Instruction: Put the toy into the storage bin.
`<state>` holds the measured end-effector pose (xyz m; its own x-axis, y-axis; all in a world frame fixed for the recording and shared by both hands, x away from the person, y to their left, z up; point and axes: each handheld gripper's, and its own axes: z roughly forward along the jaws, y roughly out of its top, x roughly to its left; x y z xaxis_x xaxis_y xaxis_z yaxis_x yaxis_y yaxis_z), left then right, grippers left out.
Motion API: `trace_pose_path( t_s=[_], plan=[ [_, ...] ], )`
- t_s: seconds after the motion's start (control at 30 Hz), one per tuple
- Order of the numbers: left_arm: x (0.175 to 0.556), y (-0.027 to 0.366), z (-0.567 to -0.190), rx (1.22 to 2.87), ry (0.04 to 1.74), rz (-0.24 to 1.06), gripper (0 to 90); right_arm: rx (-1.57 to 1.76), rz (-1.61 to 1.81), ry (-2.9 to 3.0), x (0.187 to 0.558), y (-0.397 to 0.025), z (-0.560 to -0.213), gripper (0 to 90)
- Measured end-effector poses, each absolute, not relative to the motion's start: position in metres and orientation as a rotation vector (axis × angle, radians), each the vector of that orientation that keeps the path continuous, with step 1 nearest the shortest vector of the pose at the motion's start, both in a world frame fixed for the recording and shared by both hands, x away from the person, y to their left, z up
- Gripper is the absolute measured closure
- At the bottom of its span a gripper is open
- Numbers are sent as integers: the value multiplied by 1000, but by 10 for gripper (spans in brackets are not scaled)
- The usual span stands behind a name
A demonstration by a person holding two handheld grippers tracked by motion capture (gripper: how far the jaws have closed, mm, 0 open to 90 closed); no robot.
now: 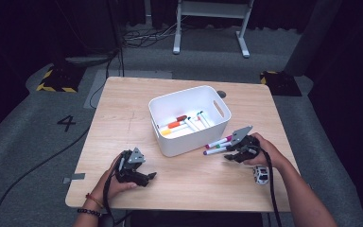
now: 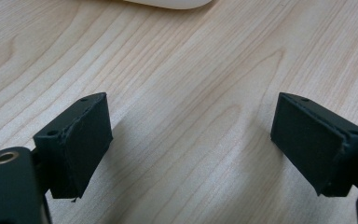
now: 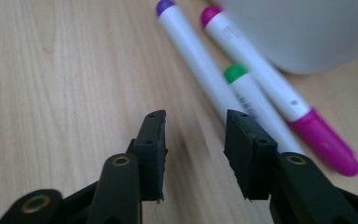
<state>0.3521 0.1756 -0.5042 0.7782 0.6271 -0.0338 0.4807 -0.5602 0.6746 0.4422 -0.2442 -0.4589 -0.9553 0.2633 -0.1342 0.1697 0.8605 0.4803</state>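
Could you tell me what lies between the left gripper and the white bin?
Bare tabletop lies between the left gripper and the bin, in the left gripper view.

From above, my table (image 1: 123, 118) sits in an even pool of light while the floor and curtains around it fall into near-black; the white bin (image 1: 189, 120) is the brightest thing, close to washed out; shadows under my hands are short and soft. Through my left gripper (image 2: 191, 140), the wood grain is crisp and the jaws cast faint shadows; through my right gripper (image 3: 193, 154), the markers (image 3: 242, 79) blur.
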Motion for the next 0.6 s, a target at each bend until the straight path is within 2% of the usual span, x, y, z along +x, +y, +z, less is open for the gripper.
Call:
trace_pose_path(
  t_s=[0.3,0.6],
  plan=[
    [352,175,-504,2270,824,274,125,416,729,2786,455,-252,-464,538],
    [352,175,-504,2273,822,274,125,338,680,2885,448,-243,-471,671]
  ],
)
